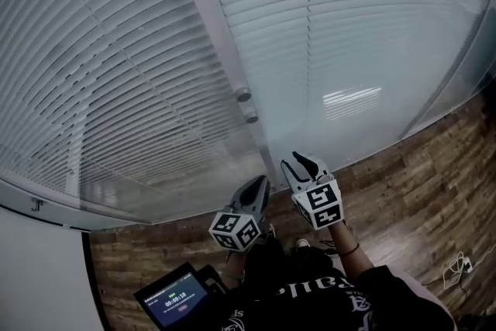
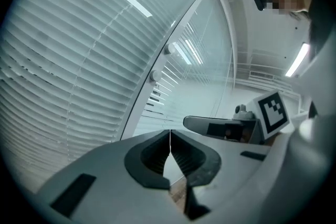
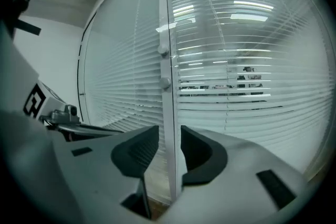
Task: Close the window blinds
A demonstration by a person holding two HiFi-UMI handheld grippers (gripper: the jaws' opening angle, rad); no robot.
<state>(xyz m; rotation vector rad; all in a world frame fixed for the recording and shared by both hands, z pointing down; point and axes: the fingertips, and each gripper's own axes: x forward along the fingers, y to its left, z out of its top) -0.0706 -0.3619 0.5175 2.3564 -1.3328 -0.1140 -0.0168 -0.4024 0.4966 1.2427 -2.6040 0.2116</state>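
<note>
White slatted blinds hang behind glass on both sides of a white upright frame (image 1: 225, 66). The left blind (image 1: 101, 66) has its slats tilted. Through the right blind (image 3: 247, 81), a room shows between the slats. Two round knobs (image 1: 246, 106) sit on the frame, one above the other, and appear again as knobs (image 3: 164, 65) and knobs (image 2: 163, 62). My left gripper (image 1: 262, 181) is shut and empty, held low near the frame's base, its tips meeting in the left gripper (image 2: 169, 134) view. My right gripper (image 1: 298, 160) is open beside it. The frame shows through the gap of the right gripper (image 3: 169, 134), well below the knobs.
Wooden floor (image 1: 418, 190) runs under the glass wall. A small lit screen (image 1: 174, 297) stands at the lower left, by a white wall (image 1: 39, 275). A white cable (image 1: 459, 267) lies on the floor at the right. The person's dark top fills the bottom middle.
</note>
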